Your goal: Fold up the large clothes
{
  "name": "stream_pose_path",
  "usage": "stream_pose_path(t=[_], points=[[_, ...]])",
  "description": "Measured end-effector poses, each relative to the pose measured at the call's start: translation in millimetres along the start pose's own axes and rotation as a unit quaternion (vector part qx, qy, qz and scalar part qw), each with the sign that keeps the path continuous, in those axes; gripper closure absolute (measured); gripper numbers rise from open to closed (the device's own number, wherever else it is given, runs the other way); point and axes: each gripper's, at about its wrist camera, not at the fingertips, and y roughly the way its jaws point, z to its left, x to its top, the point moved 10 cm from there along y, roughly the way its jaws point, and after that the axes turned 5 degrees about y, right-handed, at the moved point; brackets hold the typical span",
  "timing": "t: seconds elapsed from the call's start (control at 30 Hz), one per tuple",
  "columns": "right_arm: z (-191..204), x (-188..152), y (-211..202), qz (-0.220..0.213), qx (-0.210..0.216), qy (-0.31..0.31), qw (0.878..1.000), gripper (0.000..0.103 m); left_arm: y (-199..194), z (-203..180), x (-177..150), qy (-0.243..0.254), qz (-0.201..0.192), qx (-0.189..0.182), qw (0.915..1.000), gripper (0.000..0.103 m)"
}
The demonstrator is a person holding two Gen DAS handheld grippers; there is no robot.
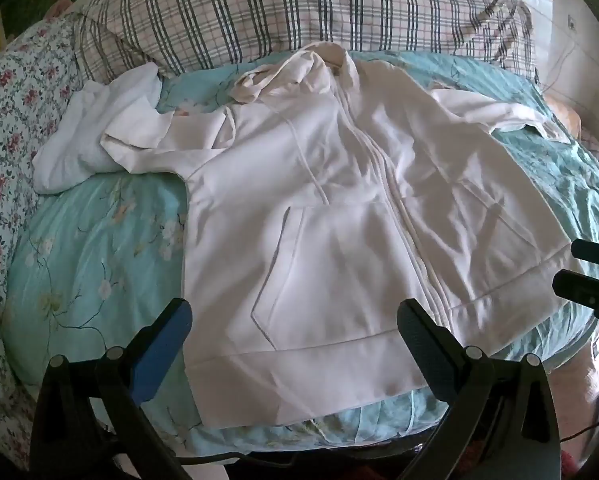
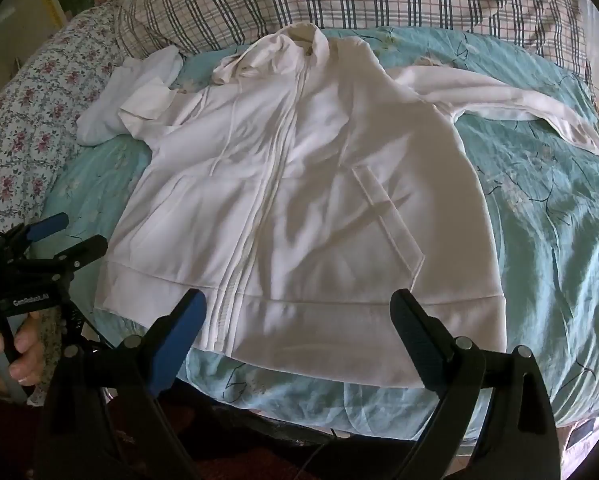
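White zip hoodie lies front-up, spread flat on teal floral quilt, hood toward plaid pillow. Left gripper jaws wide apart, holding nothing, poised over the hem. Left view alone shows the crumpled left sleeve fully. Right gripper equally wide, empty, near the hem; its view shows the right sleeve stretched out.
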Motion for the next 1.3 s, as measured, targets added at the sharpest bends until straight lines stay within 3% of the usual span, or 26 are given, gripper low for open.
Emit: stream_pose_path(t=[0.53, 1.1, 1.2, 1.3], points=[[-3, 3, 0, 0.003, 0.003, -0.003, 1.000, 0.009, 1, 1, 4, -0.003, 0.001, -0.005, 1.0000, 0.000], [7, 6, -1, -0.027, 0.015, 0.000, 1.000, 0.009, 1, 2, 5, 0.005, 0.003, 0.001, 1.0000, 0.001], [4, 2, 1, -0.003, 0.002, 0.000, 1.000, 0.009, 1, 2, 4, 0.007, 0.005, 0.004, 1.0000, 0.000], [5, 6, 0, -0.019, 0.013, 0.002, 1.000, 0.009, 1, 2, 4, 0.009, 0.006, 0.006, 0.9999, 0.001]])
